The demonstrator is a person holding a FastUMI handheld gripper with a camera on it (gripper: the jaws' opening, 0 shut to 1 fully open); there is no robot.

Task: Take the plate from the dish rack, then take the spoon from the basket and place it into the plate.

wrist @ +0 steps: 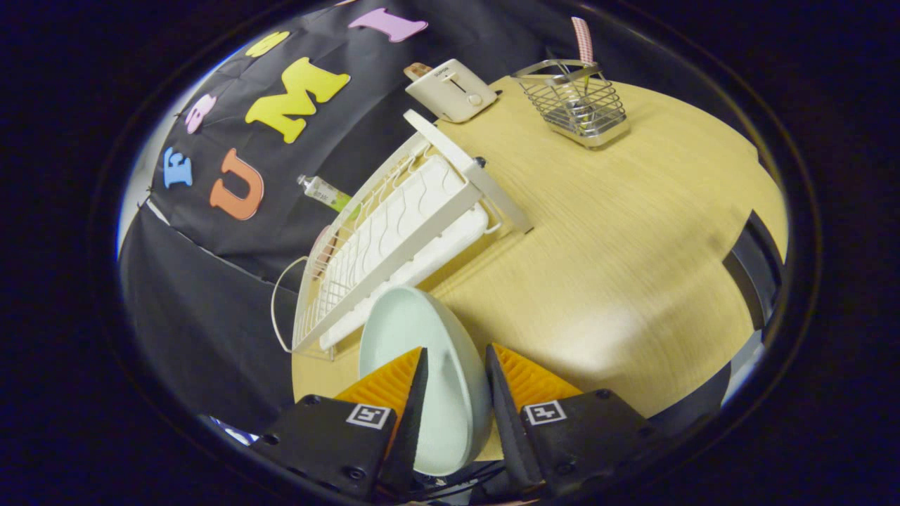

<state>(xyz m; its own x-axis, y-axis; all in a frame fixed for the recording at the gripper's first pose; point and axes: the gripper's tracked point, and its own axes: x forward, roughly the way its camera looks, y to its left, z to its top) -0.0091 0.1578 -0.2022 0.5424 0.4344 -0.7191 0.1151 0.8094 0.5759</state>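
Note:
A pale mint plate [415, 330] stands on edge between my fingers, and my gripper [455, 351] is shut on its rim. It hangs over the wooden table [619, 232], just in front of the near end of the white dish rack [394, 232]. The rack stretches away from the fingers toward a toaster. Far beyond the fingers, a wire basket [576, 105] stands on the table. A spoon [582, 42] with a checked pink handle sticks up out of it.
A white toaster [453, 88] sits at the rack's far end, next to the basket. A tube [325, 191] lies behind the rack against the booth wall. The table's rounded edge runs close to the fingers, with a dark chair part [756, 260] beyond it.

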